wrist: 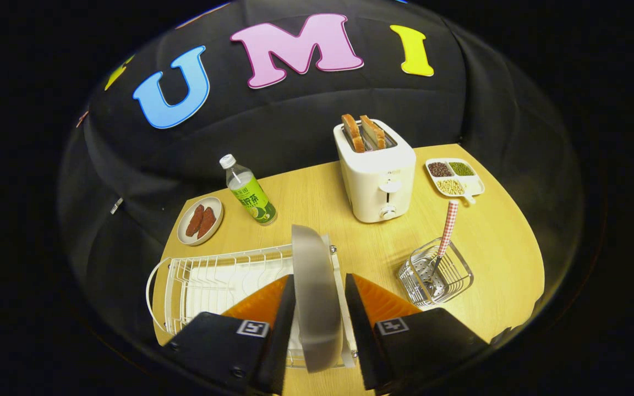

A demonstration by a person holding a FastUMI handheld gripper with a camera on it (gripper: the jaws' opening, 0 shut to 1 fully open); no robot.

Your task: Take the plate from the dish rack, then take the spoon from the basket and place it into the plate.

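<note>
Table: light wooden tabletop, fills centre and right of frame.
Rack: white wire dish rack, lower left, just ahead of the fingers.
Toaster: white two-slot toaster, upper centre, two slices of toast standing in it.
Plate: grey round plate, on edge at the rack's right end, lower centre, standing between the fingers.
Gripper: gripper at bottom centre; jaws spread either side of the plate, small gap on the right, left contact unclear.
Basket: clear wire-framed basket, lower right, on the table.
Spoon: spoon with red-and-white checked handle, bowl down in the basket, leaning.
Bottle: green-labelled clear bottle, left of toaster.
Saucer: small round dish with brown pieces, centre left.
Tray: white divided tray of beans, upper right.
</note>
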